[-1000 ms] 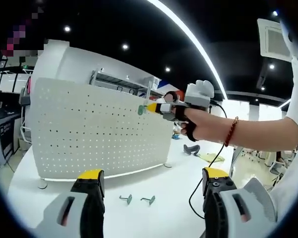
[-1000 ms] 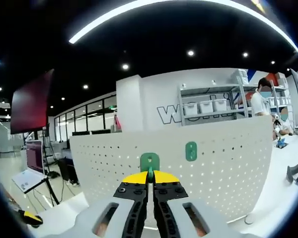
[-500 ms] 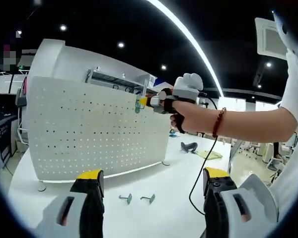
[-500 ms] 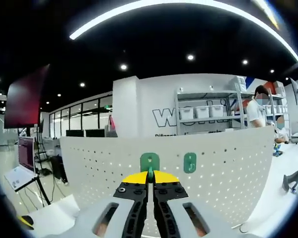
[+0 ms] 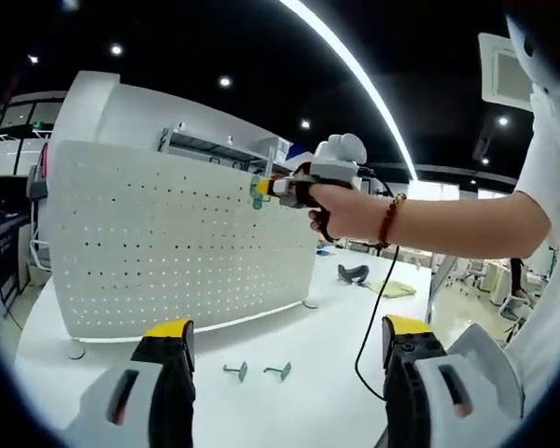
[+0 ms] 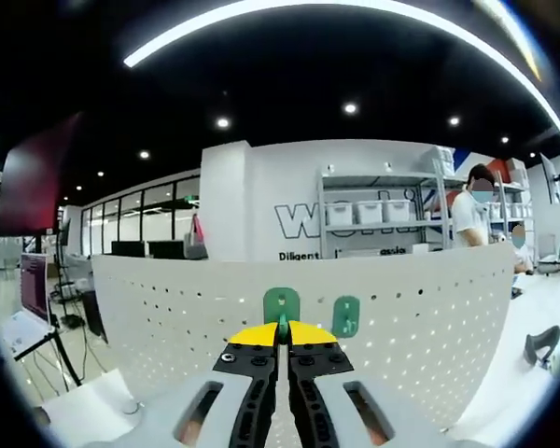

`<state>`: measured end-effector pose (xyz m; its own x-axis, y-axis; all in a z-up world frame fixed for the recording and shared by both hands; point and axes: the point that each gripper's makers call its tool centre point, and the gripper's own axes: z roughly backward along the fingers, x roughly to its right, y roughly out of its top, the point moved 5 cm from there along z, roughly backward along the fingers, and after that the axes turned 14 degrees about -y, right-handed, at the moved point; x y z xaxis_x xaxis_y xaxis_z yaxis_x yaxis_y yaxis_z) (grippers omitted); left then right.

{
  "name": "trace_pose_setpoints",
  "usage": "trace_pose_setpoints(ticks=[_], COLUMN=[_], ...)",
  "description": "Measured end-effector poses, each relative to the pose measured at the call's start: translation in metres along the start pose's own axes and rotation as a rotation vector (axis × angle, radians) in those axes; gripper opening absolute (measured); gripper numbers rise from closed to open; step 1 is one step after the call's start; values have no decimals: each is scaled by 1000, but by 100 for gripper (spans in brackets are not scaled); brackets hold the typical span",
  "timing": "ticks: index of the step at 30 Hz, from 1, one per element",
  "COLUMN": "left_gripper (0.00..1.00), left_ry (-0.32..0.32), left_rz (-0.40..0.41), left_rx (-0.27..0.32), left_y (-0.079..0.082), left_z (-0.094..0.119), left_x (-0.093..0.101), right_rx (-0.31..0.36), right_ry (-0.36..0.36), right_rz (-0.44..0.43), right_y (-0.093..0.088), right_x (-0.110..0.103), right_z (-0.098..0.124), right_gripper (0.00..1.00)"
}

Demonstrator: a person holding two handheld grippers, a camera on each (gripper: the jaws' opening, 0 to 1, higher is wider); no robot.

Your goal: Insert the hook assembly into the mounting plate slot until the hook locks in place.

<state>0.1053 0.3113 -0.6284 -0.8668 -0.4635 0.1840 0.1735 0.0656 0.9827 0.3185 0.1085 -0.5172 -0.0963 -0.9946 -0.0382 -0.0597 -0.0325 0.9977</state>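
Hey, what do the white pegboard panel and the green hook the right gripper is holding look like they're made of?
The pegboard panel looks like thin sheet metal with a matte white painted coat, judging by its even rows of punched holes, though rigid plastic is possible. The green hook, clamped in the right gripper, has a flat, smooth, slightly glossy green plate, likely moulded plastic or coated metal. The look alone doesn't settle it.

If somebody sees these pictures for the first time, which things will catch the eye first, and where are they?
The big white pegboard stands upright on the white table. Near its top edge the right gripper holds a green hook, with a second green hook already on the board beside it. Two small metal hooks lie on the table before the board.
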Motion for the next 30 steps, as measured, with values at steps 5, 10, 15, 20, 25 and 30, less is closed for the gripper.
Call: trace_pose_setpoints(ticks=[5,10,15,20,25,30], left_gripper=[86,87,86,85,85,85], left_ry=[-4,-10,-12,12,22,33], left_rz=[-3,6,11,5,16,29], left_rx=[-5,3,-11,0,-1,7], left_y=[-2,-3,-7,-4,-5,-8], left_z=[1,0,3,8,9,12], left_x=[0,0,-6,-14,-15,-14], right_rx=[2,-10,-19,-23,-30,-44], right_ry=[-9,-15,-19,-28,-41,-46], right_rz=[-11,-8,-9,-3,-12,-13], right_y=[0,-2,-4,-7,-11,-14], right_x=[0,-3,-5,-4,-6,-8], right_z=[-6,-16,-22,-28,-34,-37], right_gripper=[1,1,1,1,1,1])
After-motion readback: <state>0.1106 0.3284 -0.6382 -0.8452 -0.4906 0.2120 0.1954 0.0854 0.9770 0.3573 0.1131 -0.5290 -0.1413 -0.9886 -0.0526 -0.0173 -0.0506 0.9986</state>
